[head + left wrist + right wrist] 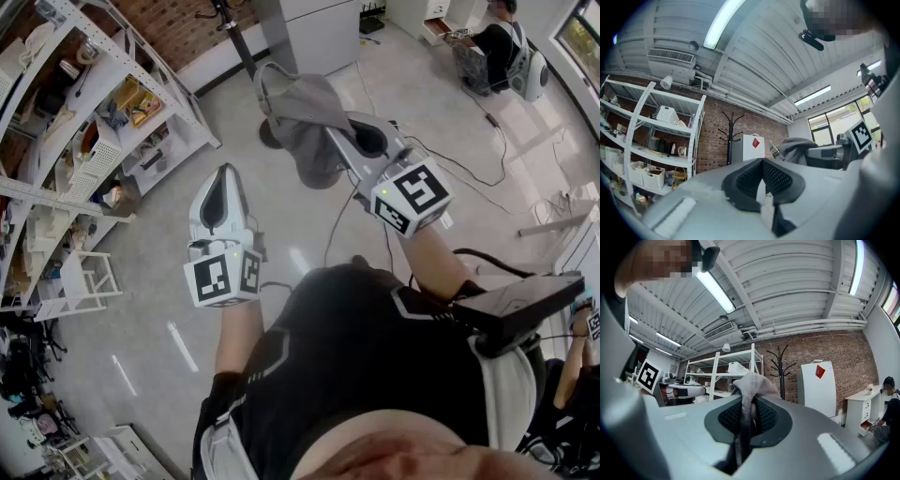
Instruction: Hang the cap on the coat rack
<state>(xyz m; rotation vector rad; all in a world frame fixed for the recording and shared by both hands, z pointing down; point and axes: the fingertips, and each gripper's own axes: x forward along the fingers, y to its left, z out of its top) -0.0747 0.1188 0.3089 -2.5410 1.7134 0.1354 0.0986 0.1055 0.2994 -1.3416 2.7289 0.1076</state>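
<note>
The right gripper [749,405] clenches the grey fabric cap [753,380]; the left gripper [763,169] rides closed and empty. Carrying step: next, close in on the distant black coat rack [781,369] and lift the cap over a hook.

The left gripper [225,180] is held out roughly level, its jaws together with nothing between them. The right gripper [339,131] reaches further ahead, also roughly level, its jaws clamped on the grey cap [300,117], whose fabric is pinched between the pads.
</note>
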